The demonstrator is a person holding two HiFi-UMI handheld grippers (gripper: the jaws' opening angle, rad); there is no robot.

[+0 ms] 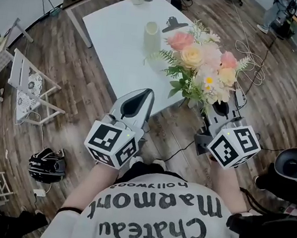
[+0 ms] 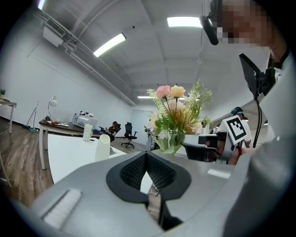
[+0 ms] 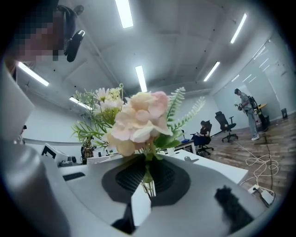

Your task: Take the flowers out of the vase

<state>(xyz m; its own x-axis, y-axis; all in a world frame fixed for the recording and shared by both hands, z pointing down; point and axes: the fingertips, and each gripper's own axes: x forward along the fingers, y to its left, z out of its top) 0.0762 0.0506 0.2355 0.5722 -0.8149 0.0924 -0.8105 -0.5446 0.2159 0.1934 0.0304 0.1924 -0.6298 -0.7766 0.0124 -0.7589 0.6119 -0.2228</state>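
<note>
Clamped narrowly with the right gripper [image 3: 148,179] onto the stems of the bouquet [image 1: 202,63], held upright beyond the edge of the white table [image 1: 114,43], already clear of the cream vase [image 1: 152,37]. Shut on nothing with the left gripper [image 2: 147,159], seemingly spare.

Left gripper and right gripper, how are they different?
The left gripper is shut on nothing; the right gripper is shut on the stems of the flowers. The left gripper sees the flowers from the side, a little way off; the right gripper has them right above its jaws. Both are grey, with jaws closed.
</note>
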